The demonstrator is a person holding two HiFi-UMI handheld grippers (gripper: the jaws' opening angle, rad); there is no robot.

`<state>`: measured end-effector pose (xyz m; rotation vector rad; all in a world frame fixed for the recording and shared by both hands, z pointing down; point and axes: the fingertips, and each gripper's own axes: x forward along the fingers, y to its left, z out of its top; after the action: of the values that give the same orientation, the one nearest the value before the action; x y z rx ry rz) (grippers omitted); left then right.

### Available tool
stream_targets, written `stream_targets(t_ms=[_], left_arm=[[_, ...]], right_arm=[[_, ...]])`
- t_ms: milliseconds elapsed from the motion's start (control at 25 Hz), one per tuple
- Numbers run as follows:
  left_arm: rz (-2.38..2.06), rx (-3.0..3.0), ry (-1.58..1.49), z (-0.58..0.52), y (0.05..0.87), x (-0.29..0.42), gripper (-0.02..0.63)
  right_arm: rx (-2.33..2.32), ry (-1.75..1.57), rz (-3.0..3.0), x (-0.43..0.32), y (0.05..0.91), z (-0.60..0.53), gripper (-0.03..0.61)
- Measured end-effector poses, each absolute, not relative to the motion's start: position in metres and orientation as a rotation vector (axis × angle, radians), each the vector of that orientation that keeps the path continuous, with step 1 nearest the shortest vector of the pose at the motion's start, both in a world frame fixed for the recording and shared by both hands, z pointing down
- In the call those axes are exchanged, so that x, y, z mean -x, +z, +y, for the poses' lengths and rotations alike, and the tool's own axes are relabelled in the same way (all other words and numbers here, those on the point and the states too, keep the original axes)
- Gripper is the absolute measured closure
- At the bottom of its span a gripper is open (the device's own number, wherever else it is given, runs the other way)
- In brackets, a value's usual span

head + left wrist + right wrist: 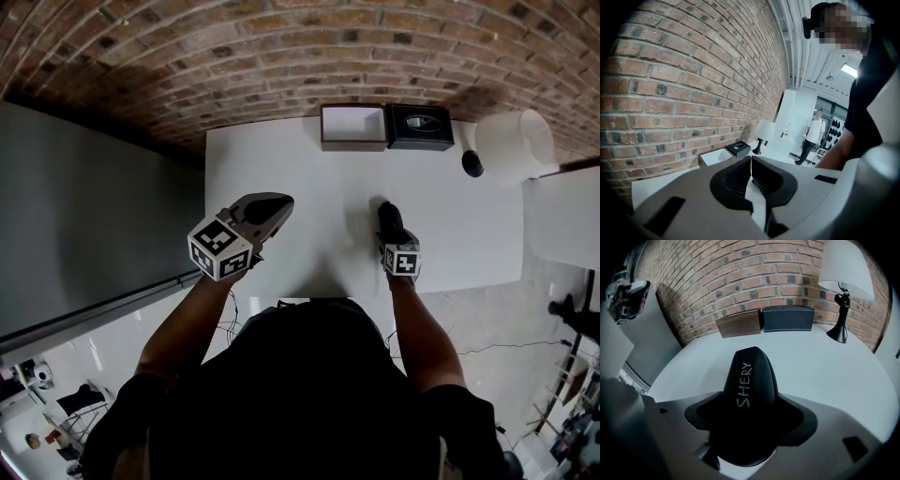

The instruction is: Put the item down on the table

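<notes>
The black item, rounded and marked "SHERY" in light lettering, is clamped between the jaws of the right gripper and projects forward past their tips. The jaws are closed onto its sides. The item is over the white table; contact with the surface cannot be determined. The left gripper is empty, with its ribbed black pads brought together and only a hairline seam between them. In the head view it is raised level with the right gripper, to that gripper's left and well apart from it. Ahead of the right gripper, at the far edge of the table, a brown box and a dark box stand side by side, touching, against the brick wall. A lamp with a white shade stands ahead and to the right.
</notes>
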<state>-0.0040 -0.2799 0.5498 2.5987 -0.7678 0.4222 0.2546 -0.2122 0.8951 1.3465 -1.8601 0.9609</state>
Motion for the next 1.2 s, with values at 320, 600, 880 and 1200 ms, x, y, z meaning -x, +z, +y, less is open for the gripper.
stream_targets(t_ms=[320, 600, 880, 1200], left_arm=[[-0.793, -2.587, 0.437, -0.275, 0.549, 0.011, 0.591], [-0.799, -2.582, 0.424, -0.274, 0.551, 0.014, 0.591], [-0.784, -2.577, 0.422, -0.272, 0.553, 0.011, 0.591], [-0.750, -2.590, 0.423, -0.271, 0.550, 0.001, 0.591]], right_arm=[[-1.324, 0.940, -1.855, -0.256, 0.900, -0.214, 0.224], [-1.305, 0.916, -1.830, -0.255, 0.902, -0.213, 0.222], [-1.303, 0.917, -1.826, -0.255, 0.903, -0.213, 0.219], [-1.304, 0.942, -1.837, -0.257, 0.901, -0.213, 0.212]])
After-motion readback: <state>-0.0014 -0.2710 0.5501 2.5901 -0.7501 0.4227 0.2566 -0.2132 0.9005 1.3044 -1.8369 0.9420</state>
